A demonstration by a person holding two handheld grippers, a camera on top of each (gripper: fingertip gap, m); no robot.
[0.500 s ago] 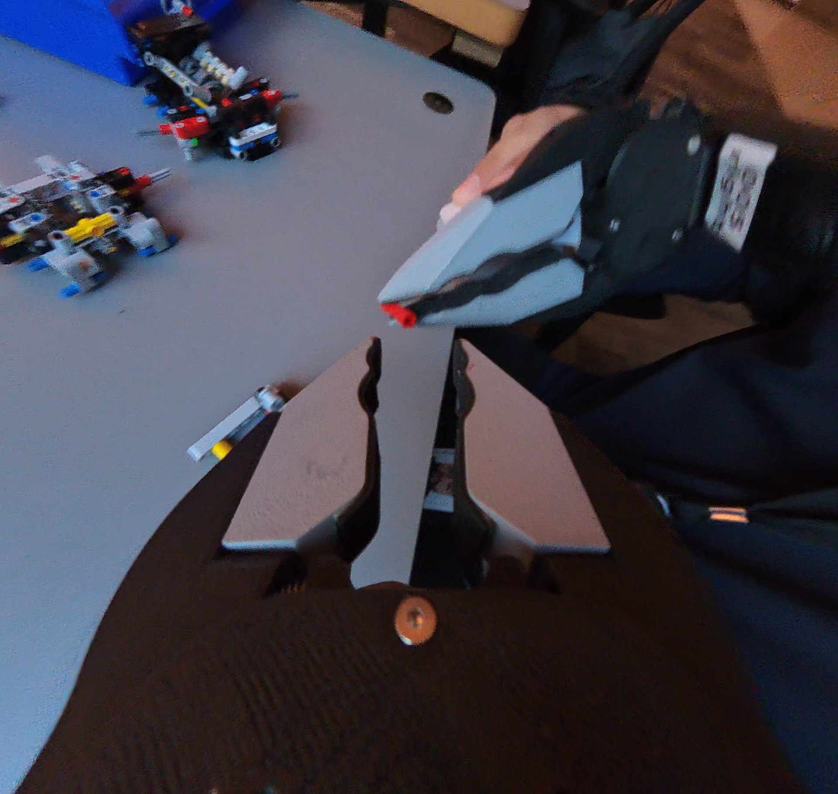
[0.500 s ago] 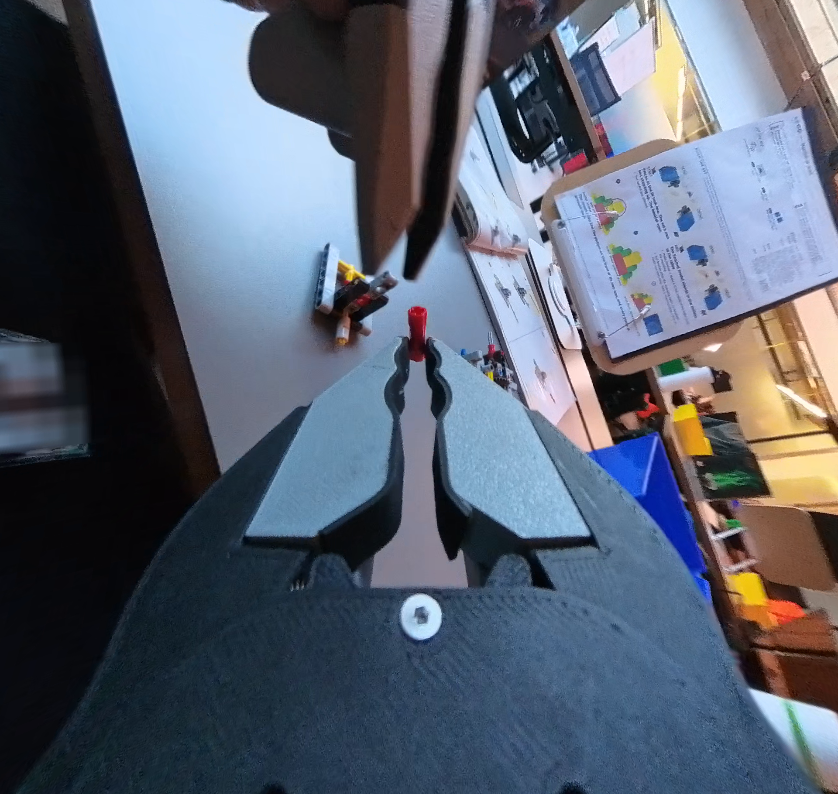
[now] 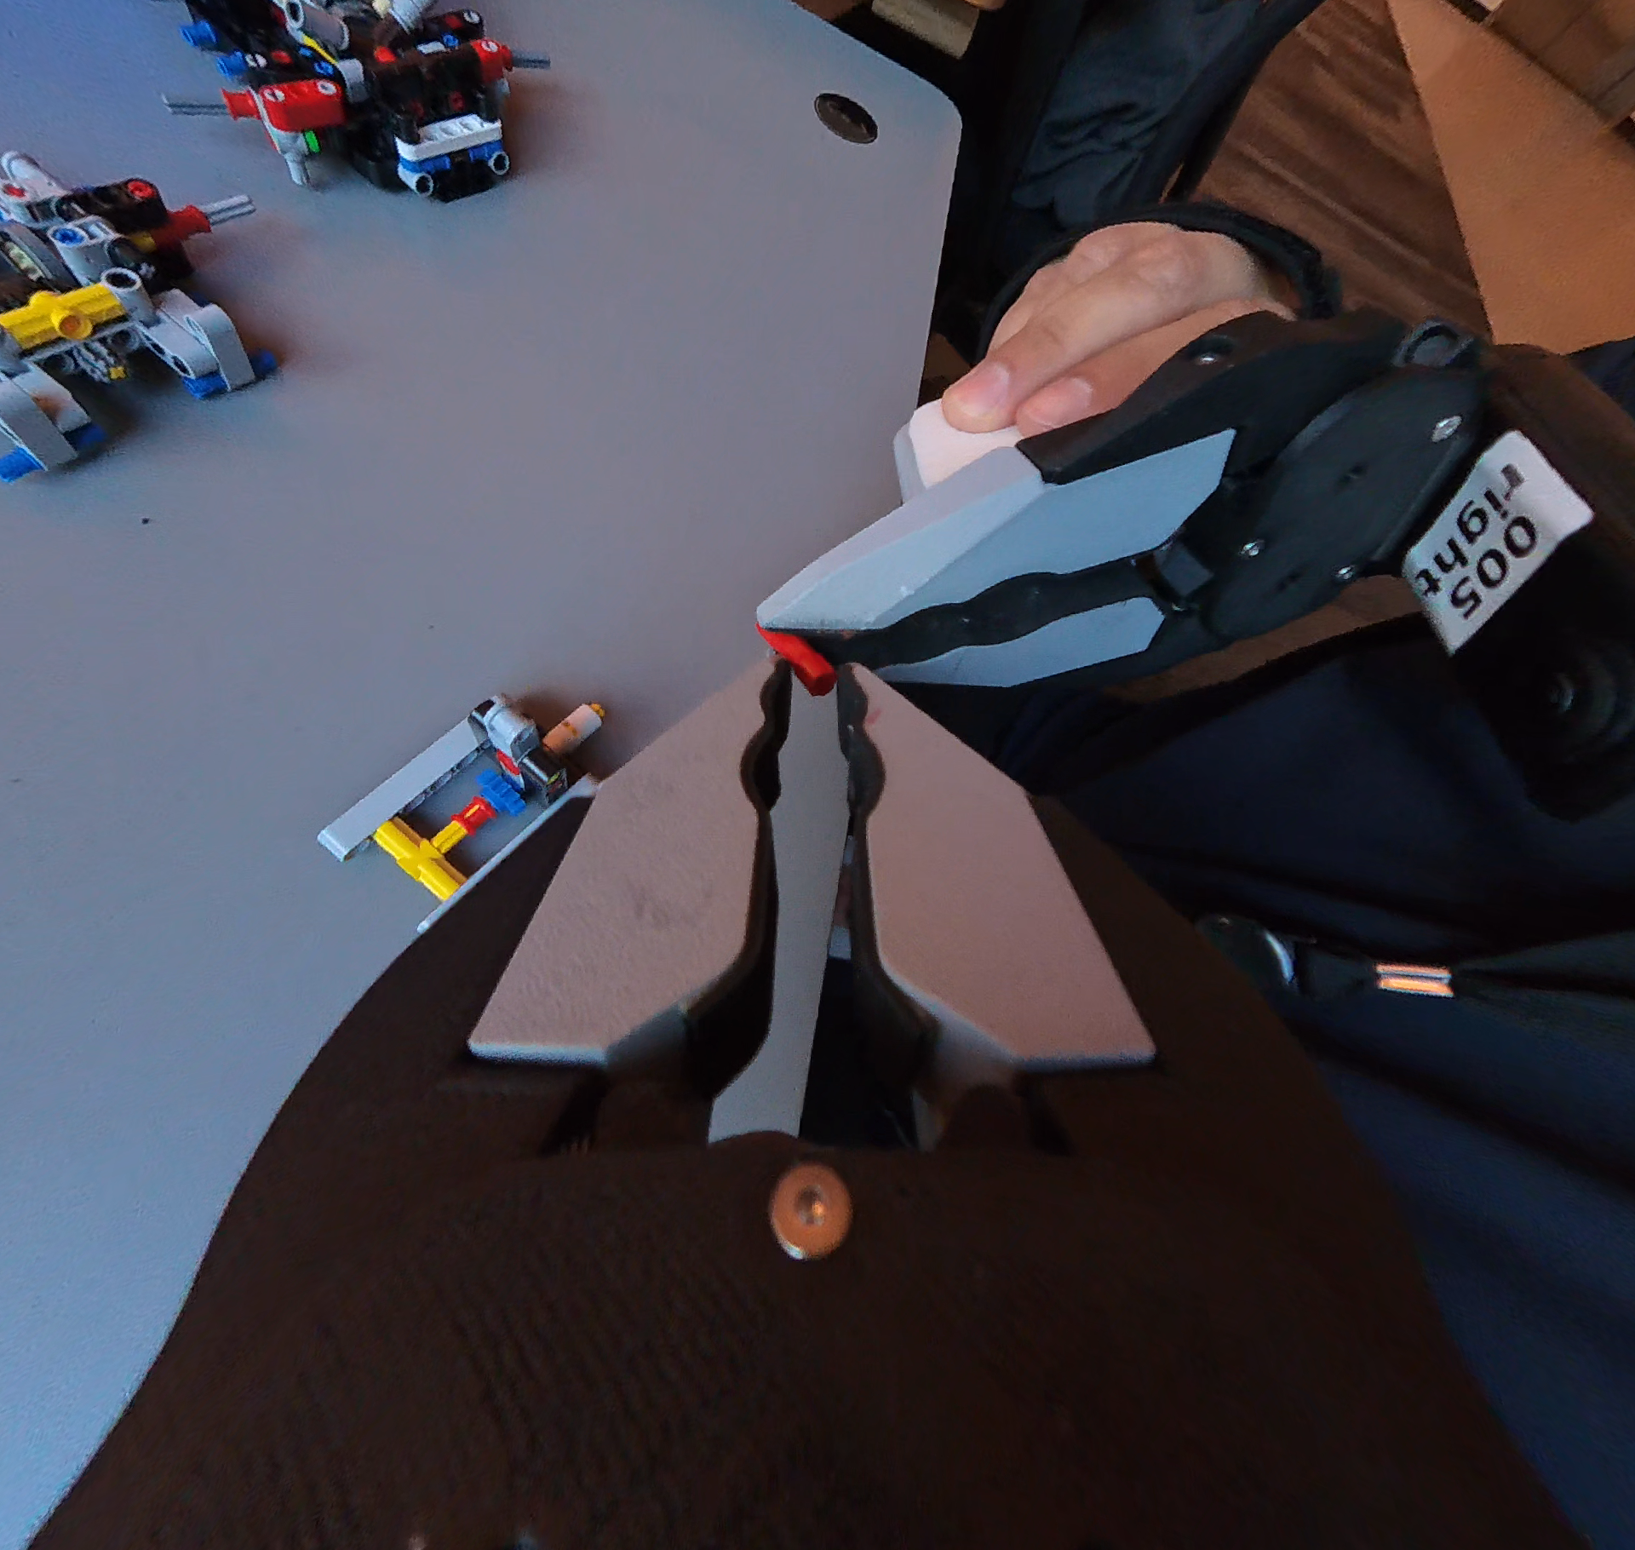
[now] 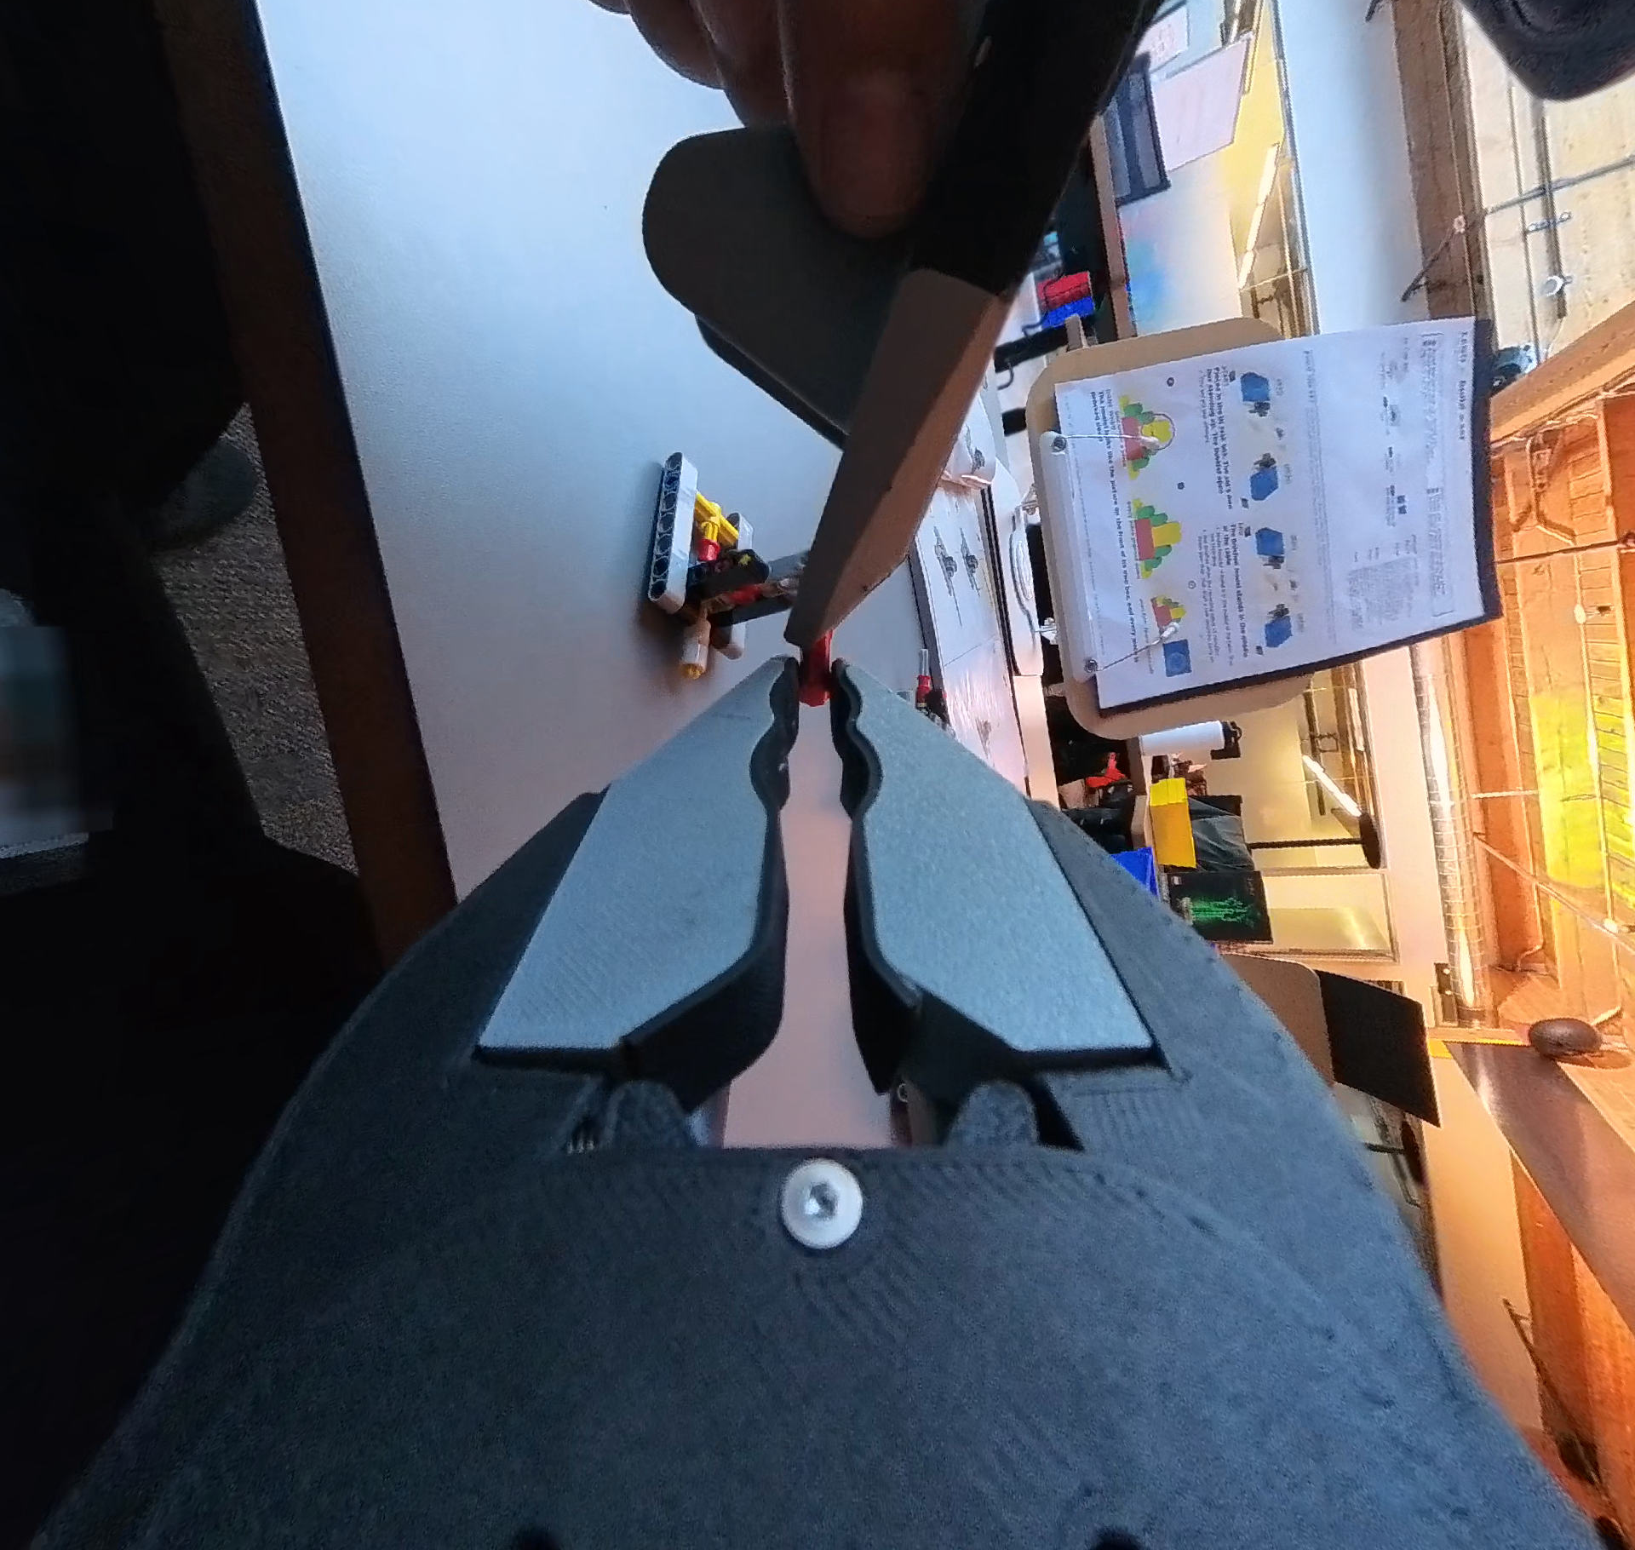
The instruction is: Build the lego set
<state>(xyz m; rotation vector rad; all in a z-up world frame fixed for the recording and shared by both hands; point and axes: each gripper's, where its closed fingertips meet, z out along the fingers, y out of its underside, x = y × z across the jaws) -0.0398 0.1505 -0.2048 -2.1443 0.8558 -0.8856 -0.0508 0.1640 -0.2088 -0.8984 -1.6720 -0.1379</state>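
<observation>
A small red pin [image 3: 801, 658] is held in the air over the edge of the grey table [image 3: 575, 463]. My right gripper [image 3: 809, 645] comes in from the right and is shut on one end of it. My left gripper [image 3: 812, 671] has its tips closed on the other end. In the right wrist view the red pin [image 4: 816, 683] sits between the tips of my right gripper [image 4: 812, 678], and my left gripper [image 4: 809, 627] comes down from above onto the pin's far end. A hand holds each gripper.
A small grey beam assembly with yellow, red and blue parts [image 3: 442, 800] lies on the table just left of the grippers; it also shows in the right wrist view [image 4: 699, 552]. Two larger brick models [image 3: 380, 92] [image 3: 88, 304] stand farther back. A clipboard with a printed sheet [image 4: 1327, 516] stands beyond. Only a small space, under 4 cm, lies between the two pairs of fingers.
My left gripper moved up to the red pin and its jaws closed from wide open onto it. My right gripper stayed shut on the pin.
</observation>
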